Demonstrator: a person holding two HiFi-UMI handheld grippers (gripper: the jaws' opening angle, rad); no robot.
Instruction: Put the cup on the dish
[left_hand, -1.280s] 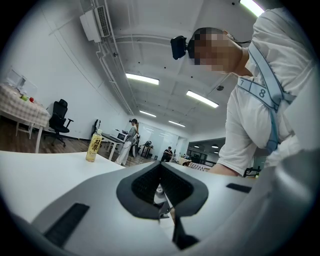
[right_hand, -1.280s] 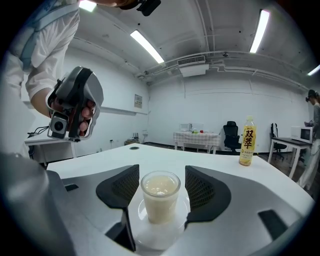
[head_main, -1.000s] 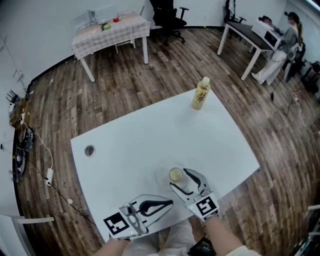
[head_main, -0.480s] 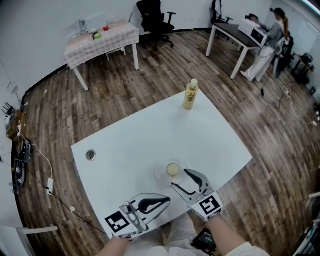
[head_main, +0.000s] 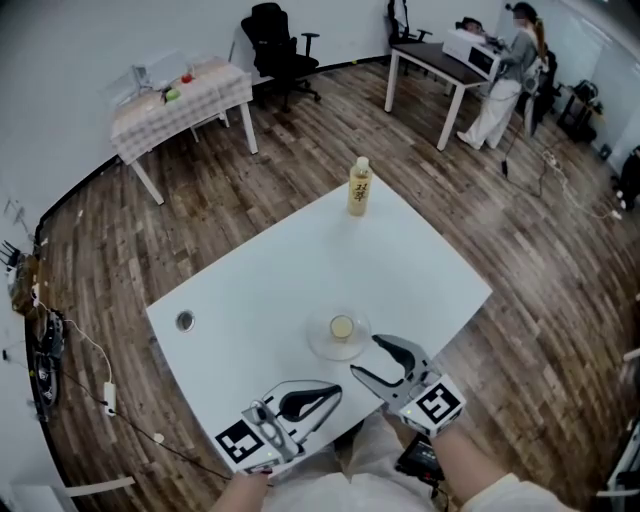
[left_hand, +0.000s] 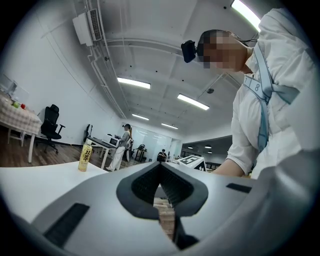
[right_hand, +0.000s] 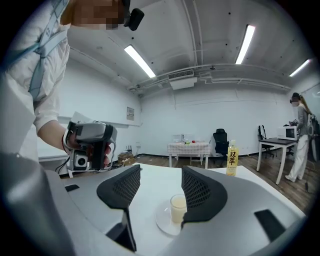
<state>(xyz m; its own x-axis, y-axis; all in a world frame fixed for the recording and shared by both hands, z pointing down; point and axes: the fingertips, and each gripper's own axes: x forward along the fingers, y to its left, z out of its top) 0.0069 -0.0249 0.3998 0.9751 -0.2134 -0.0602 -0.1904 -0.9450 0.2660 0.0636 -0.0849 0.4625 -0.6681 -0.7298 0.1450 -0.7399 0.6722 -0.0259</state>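
A small clear cup (head_main: 342, 326) of pale liquid stands upright on a round clear dish (head_main: 322, 344) near the front of the white table (head_main: 260, 290). My right gripper (head_main: 366, 357) is open just right of and nearer than the dish, touching nothing. In the right gripper view the cup (right_hand: 178, 208) and dish (right_hand: 163, 221) lie beyond the open right gripper (right_hand: 160, 187), partly hidden by the right jaw. My left gripper (head_main: 336, 392) is shut and empty at the table's front edge. In its own view the left gripper (left_hand: 161, 167) points over the table.
A yellow-labelled bottle (head_main: 359, 186) stands at the table's far edge. A round cable hole (head_main: 185, 321) sits at the table's left. Beyond are a cloth-covered table (head_main: 180, 95), an office chair (head_main: 270, 30) and a person (head_main: 505, 75) by a desk.
My right gripper has drawn back from the cup toward me; the cup stays upright on the dish. The left gripper has barely moved. The head view has shifted.
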